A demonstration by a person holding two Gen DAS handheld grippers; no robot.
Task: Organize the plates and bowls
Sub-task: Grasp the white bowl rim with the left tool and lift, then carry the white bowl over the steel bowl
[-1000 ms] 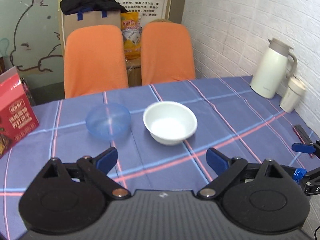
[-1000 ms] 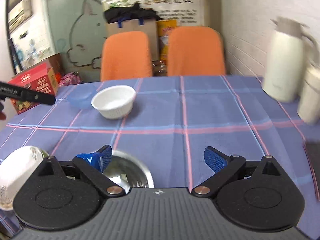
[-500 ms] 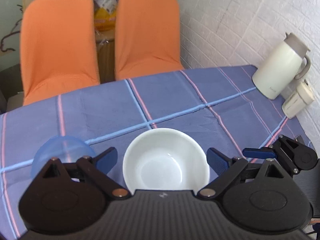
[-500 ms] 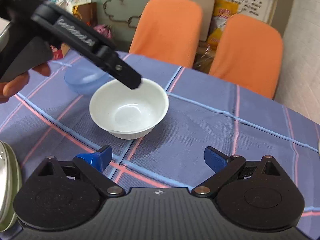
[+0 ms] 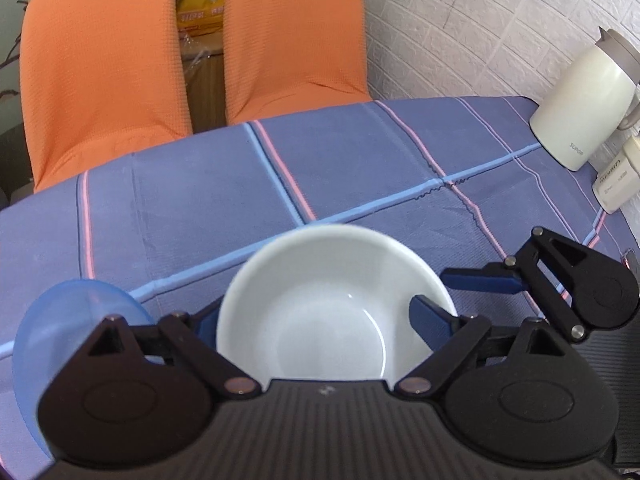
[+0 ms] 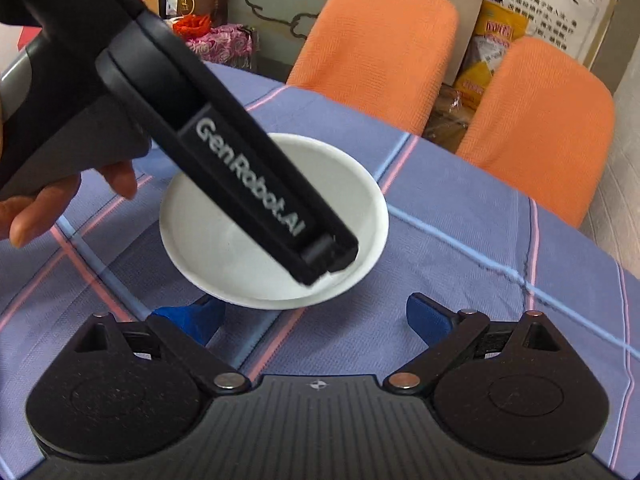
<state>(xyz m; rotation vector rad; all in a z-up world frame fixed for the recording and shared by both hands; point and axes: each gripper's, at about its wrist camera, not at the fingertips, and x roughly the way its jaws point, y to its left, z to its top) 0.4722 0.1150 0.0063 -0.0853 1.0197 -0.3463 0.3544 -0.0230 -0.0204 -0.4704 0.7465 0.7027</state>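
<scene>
While the white bowl [image 5: 328,312] is sitting upright on the counter [image 5: 360,168], which is wearing a blue checked cloth, the left claw [image 5: 316,320] is hanging over it with both blue fingertips [image 5: 430,318] spread wide; they are flanking the bowl's rim at 9 and 3 o'clock, and whether either is touching it cannot be told. In the left wrist view, a translucent blue bowl [image 5: 68,312] is lying just beside the white one at its 9 o'clock, partly hidden behind the claw's black linkage. The right claw [image 5: 484,280] is reaching in from 3 o'clock, close to the white bowl's rim.

In the right wrist view, the right claw [image 6: 312,320] is gaping, released and gripping nothing, its blue pads [image 6: 426,318] hovering near the 6 o'clock edge of the white bowl [image 6: 240,256]. The long black body of the left claw [image 6: 240,184] is slanting down from 10 o'clock across the bowl, with a person's hand [image 6: 60,196] wrapping its handle at the left edge.

Two orange chairs [image 5: 192,48] are standing beyond the counter at 12 o'clock. A white thermos jug [image 5: 580,108] is standing at 2 o'clock beside the white brick wall [image 5: 460,20], with a smaller white container [image 5: 616,184] just beside it.
</scene>
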